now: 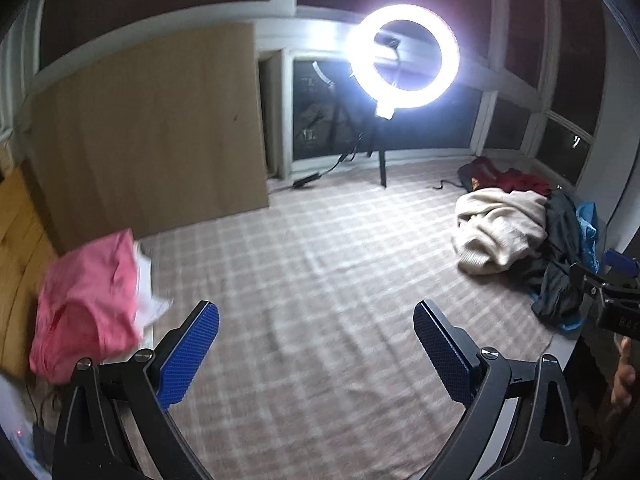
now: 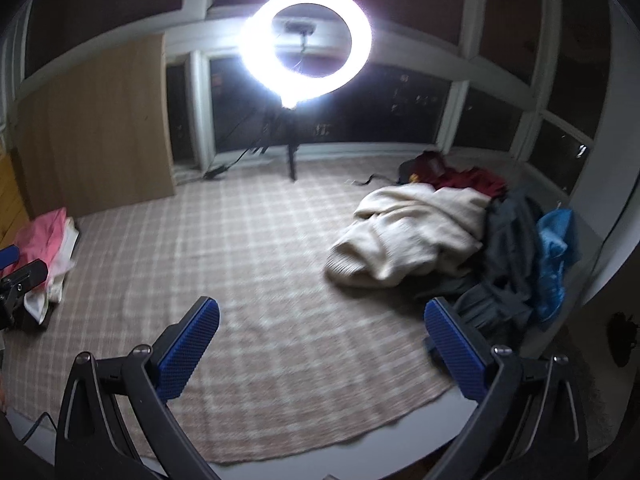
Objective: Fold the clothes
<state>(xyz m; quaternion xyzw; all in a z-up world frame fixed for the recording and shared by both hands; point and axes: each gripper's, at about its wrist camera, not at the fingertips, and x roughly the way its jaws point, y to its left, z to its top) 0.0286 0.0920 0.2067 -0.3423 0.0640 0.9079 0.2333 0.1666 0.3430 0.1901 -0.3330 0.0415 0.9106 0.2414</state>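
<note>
Left: pink garment [image 1: 86, 304] is lying on a small stack, seemingly finished. Centre: left tongs [image 1: 316, 332] and right tongs [image 2: 322, 334] are hovering open and empty over the checked cloth [image 1: 320, 280]. Right: heap [image 2: 460, 240] of cream, dark and blue clothes is awaiting folding.

Almost no writing can be read in either view. The one trace is at the right edge of the left wrist view, where the black body of the right tongs [image 1: 618, 300] carries a few small pale characters, perhaps "R4S", too small and blurred to be sure of. The right wrist view shows no legible text, label, brand or number at all.
</note>
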